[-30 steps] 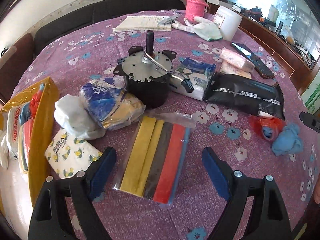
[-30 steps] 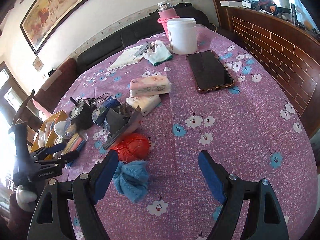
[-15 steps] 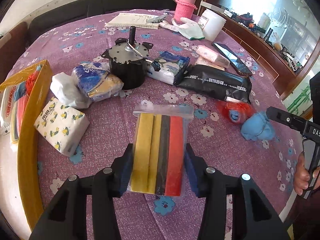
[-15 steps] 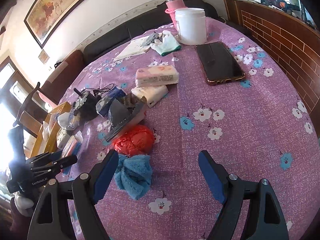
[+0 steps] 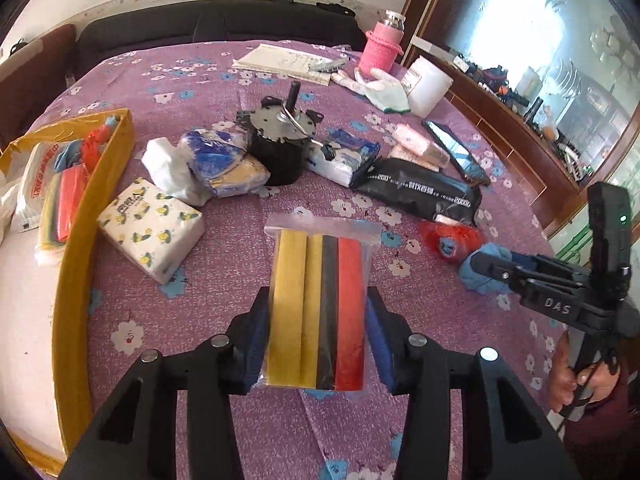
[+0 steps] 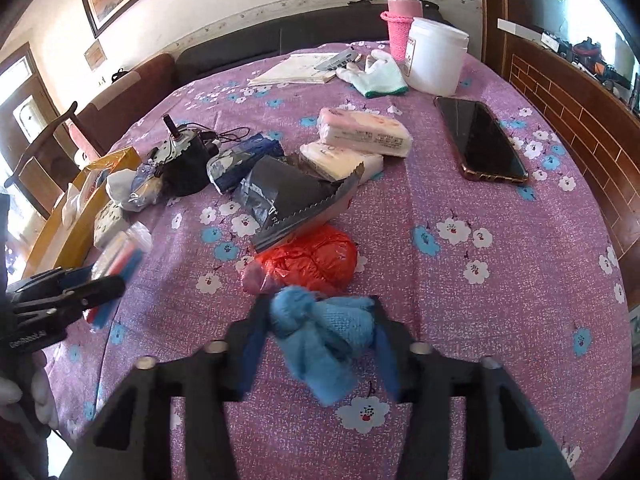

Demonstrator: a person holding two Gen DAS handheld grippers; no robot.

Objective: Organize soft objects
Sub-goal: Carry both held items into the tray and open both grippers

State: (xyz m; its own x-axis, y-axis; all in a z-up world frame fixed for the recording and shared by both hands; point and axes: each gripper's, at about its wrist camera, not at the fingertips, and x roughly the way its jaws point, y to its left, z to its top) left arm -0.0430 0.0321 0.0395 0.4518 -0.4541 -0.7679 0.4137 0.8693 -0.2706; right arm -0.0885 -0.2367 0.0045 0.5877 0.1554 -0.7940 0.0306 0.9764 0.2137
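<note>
Sponge pack (image 5: pixel 317 308) clamped between left gripper (image 5: pixel 316 338) fingers, lifted

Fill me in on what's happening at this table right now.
A person is sorting soft things with two handheld grippers. The left gripper is shut on a clear bag of coloured sponge strips. The right gripper is shut on a blue knitted cloth next to a red plastic bag. A yellow box at the left already holds some soft items. Tissue packs, a black motor and a phone lie on the purple tablecloth.
</note>
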